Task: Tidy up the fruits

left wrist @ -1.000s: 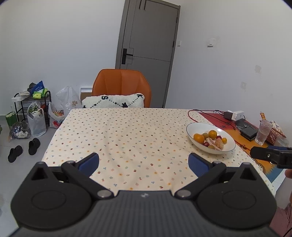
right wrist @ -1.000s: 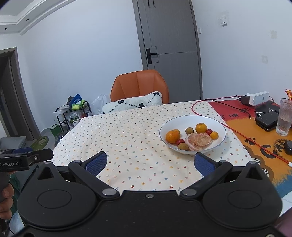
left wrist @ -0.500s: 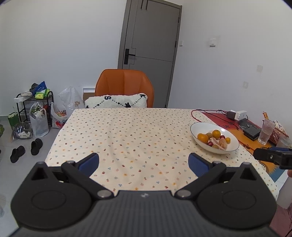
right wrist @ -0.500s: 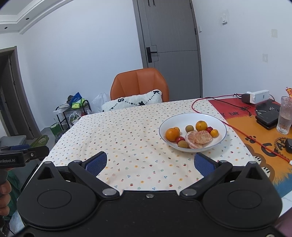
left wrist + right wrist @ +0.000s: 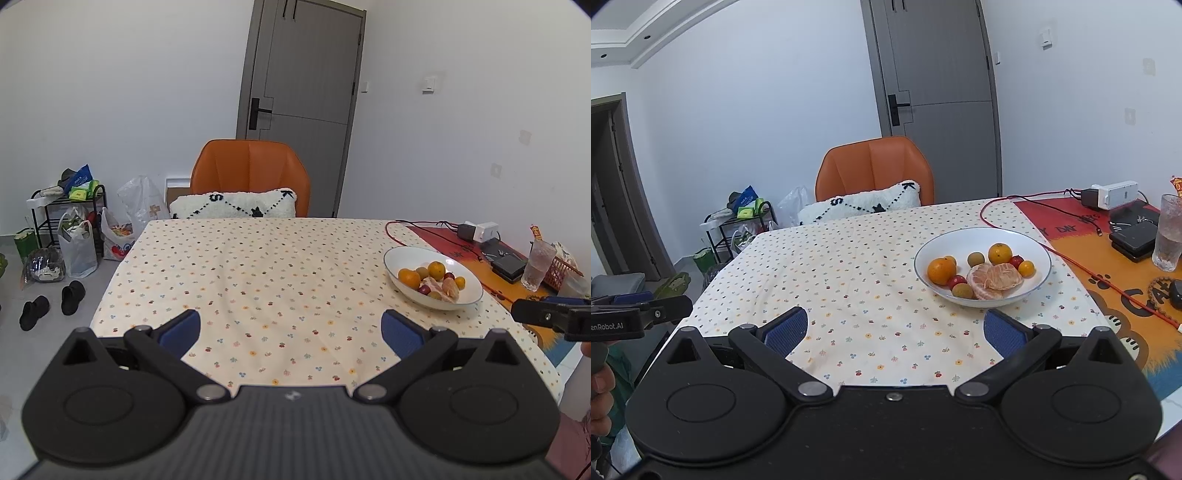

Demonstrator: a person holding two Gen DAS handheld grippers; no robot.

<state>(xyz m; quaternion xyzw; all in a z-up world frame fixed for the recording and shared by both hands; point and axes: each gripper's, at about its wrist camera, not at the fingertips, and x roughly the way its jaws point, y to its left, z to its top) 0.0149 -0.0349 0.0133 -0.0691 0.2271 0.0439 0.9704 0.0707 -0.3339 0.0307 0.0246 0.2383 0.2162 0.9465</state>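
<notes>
The left tool [image 5: 291, 330] hangs over the near edge of the surface [image 5: 258, 266], its blue-padded fingers [image 5: 180, 332] spread wide with nothing between them but flowered cloth. The bowl [image 5: 406, 254] of fruit sits well to the right of this tool, toward the right edge of the cloth, apart from both fingers. The right tool [image 5: 895, 332] is likewise wide and empty above the near edge, and here the bowl [image 5: 960, 240] lies just beyond its right finger [image 5: 1004, 334], ahead and slightly to the right, not touching it. From the left, the left wrist view shows shoes [image 5: 51, 302] on the floor, plastic bags [image 5: 79, 251] and a black rack [image 5: 70, 210] by the wall, none of the shoes appearing in the other view; at its right margin the tip of the right tool [image 5: 550, 317] pokes in. The right wrist view shows, at its left margin, the left tool [image 5: 635, 314] and the hand [image 5: 602, 398] that grips its handle, plus a dark doorway [image 5: 609, 184] the other view lacks. It also gives the fruit plainly: an orange [image 5: 941, 270] at the bowl's left, a peeled citrus [image 5: 995, 280] at the front, a second orange [image 5: 1000, 253] at the back, small red and brownish fruits between. Both views show the orange chair [image 5: 875, 170] with a white cushion [image 5: 864, 203] at the far edge, and a red cable [image 5: 1082, 273], dark boxes [image 5: 1134, 236] and a glass [image 5: 1169, 236] on the orange mat [image 5: 1108, 266] along the right edge.
</notes>
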